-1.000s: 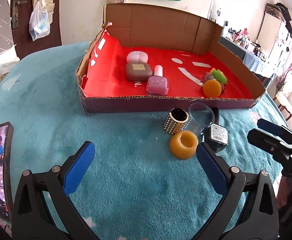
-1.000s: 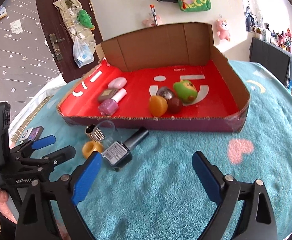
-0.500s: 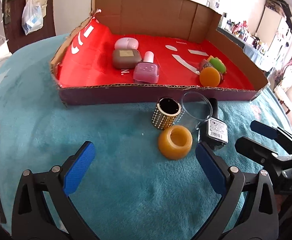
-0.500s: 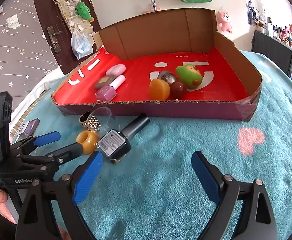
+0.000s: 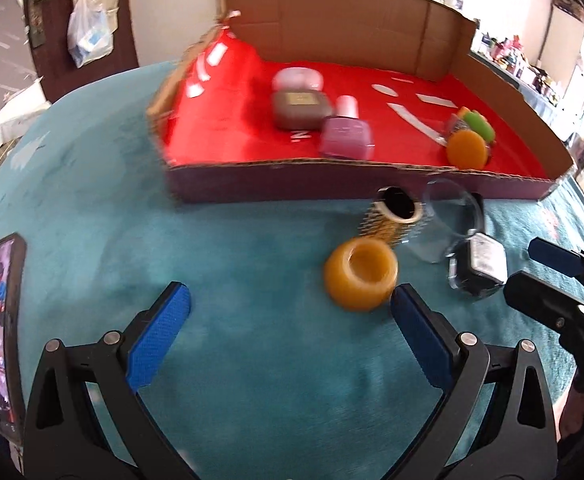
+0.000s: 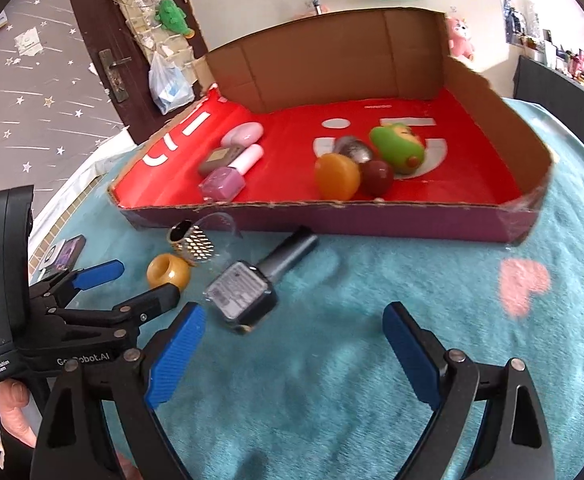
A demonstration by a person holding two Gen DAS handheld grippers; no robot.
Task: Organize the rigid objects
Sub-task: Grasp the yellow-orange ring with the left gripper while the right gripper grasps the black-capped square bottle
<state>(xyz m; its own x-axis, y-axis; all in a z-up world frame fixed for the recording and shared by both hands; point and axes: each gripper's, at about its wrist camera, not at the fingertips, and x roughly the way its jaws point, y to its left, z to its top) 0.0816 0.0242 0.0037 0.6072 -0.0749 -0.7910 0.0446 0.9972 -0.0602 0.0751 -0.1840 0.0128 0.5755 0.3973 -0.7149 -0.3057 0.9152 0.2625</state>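
Blue-padded jaws of the left gripper (image 5: pixel 290 316) stand wide and empty, the amber ring (image 5: pixel 360 274) just ahead of its right pad. Equally wide and empty, the right gripper (image 6: pixel 293 330) faces the dark bottle (image 6: pixel 254 284). Beyond both lies the cardboard tray (image 6: pixel 371 222). Likely an approach; next, centre and close.

Black gripper (image 5: pixel 290 302) frames, ribbed blue pads (image 6: pixel 174 348), silver screws, white lettering

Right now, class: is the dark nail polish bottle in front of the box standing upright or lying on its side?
On its side. The dark nail polish bottle lies on the teal blanket, cap towards the cardboard box.
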